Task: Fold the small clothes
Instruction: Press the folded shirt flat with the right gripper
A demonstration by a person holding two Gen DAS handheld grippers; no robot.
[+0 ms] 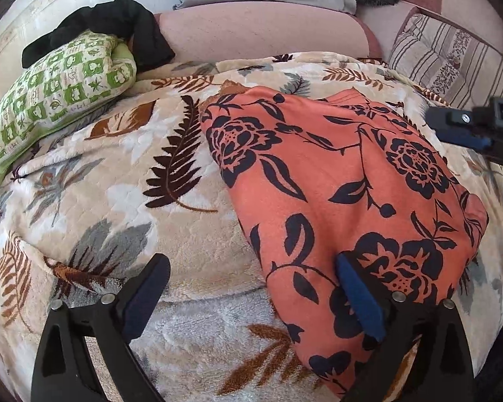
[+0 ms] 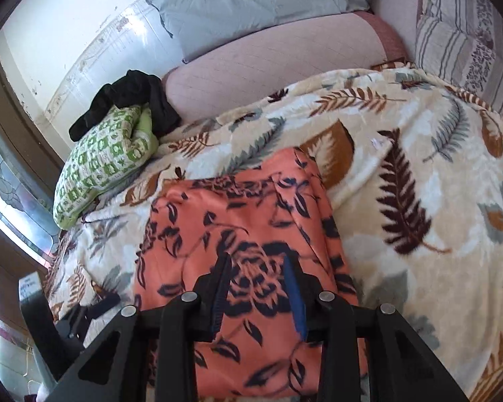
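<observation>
Orange floral garment [image 1: 345, 181], folded, lying flat mid-blanket, on the leaf-patterned blanket [image 1: 117, 181] covering the bed. Left gripper [image 1: 251, 288] spread wide, gripping nothing, its right finger over the garment's near edge. Right gripper [image 2: 258, 288] partly open above the cloth, pinching nothing. Green checked pillow [image 1: 57, 100] at the blanket's far left corner, under black clothing [image 1: 117, 23].

Bright daylight, glare on the wall [image 2: 94, 43], heavy fisheye bending, dark corners, right wrist view slightly blurred
</observation>
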